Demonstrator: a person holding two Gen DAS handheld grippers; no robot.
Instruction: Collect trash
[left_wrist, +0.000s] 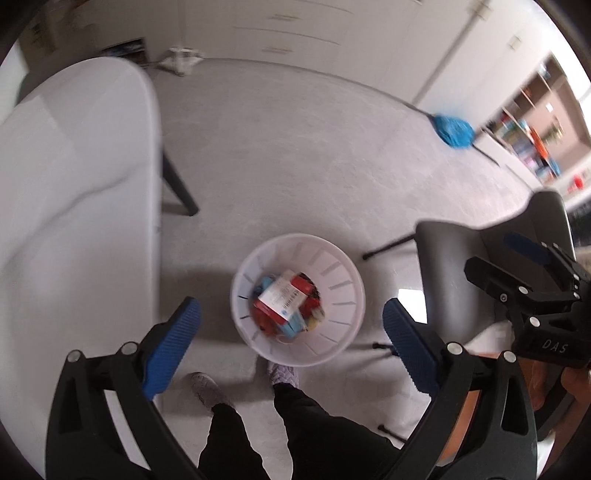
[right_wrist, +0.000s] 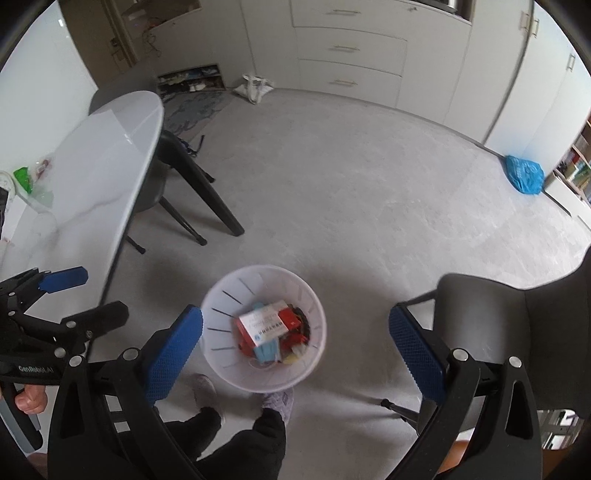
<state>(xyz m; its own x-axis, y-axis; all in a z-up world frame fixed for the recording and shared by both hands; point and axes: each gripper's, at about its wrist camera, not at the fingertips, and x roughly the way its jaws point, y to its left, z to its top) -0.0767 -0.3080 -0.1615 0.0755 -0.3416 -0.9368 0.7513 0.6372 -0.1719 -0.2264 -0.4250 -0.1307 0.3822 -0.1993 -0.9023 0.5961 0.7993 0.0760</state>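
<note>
A white slotted wastebasket (left_wrist: 340, 280) (right_wrist: 229, 295) stands on the grey floor right below both grippers. Inside it lie a red and white box (left_wrist: 284, 295) (right_wrist: 264, 321), a blue face mask (left_wrist: 295, 326) (right_wrist: 264, 350) and other small scraps. My left gripper (left_wrist: 291, 321) hangs above the basket, open wide, with nothing between its blue pads. My right gripper (right_wrist: 295, 325) is above the basket too, open and empty. Each shows in the other's view: the right gripper (left_wrist: 506, 258) at the right edge, the left gripper (right_wrist: 88, 295) at the left edge.
A white table (left_wrist: 74, 166) (right_wrist: 103, 166) stands to the left, with a green wrapper (right_wrist: 22, 177) on it. A grey chair (left_wrist: 443, 266) (right_wrist: 498, 314) stands to the right. The person's slippered feet (left_wrist: 282, 373) touch the basket's near side. A blue bag (right_wrist: 524, 173) lies far right.
</note>
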